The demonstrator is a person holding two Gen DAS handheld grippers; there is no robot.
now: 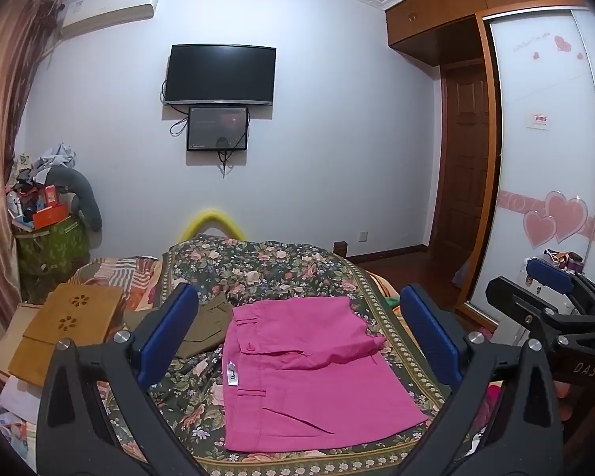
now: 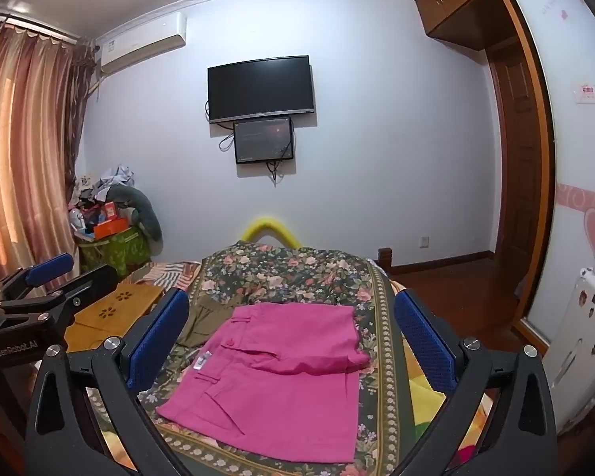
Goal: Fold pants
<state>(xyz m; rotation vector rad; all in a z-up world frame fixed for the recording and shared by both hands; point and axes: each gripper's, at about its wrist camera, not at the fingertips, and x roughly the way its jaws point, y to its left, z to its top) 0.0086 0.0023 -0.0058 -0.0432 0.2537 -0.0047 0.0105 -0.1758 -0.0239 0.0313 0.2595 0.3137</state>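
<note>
Pink pants (image 1: 309,373) lie folded into a compact rectangle on the floral bedspread (image 1: 265,269), waistband to the left with a white label. They also show in the right wrist view (image 2: 281,377). My left gripper (image 1: 297,333) is open and empty, held above the pants. My right gripper (image 2: 293,337) is open and empty, also above the pants. The right gripper shows at the right edge of the left wrist view (image 1: 551,301), and the left gripper at the left edge of the right wrist view (image 2: 39,289).
An olive-brown garment (image 1: 206,325) lies just left of the pink pants. A wooden lap table (image 1: 67,325) sits on the bed's left. A cluttered green box (image 1: 51,246) stands by the curtain. A wardrobe with sliding doors (image 1: 547,158) is on the right.
</note>
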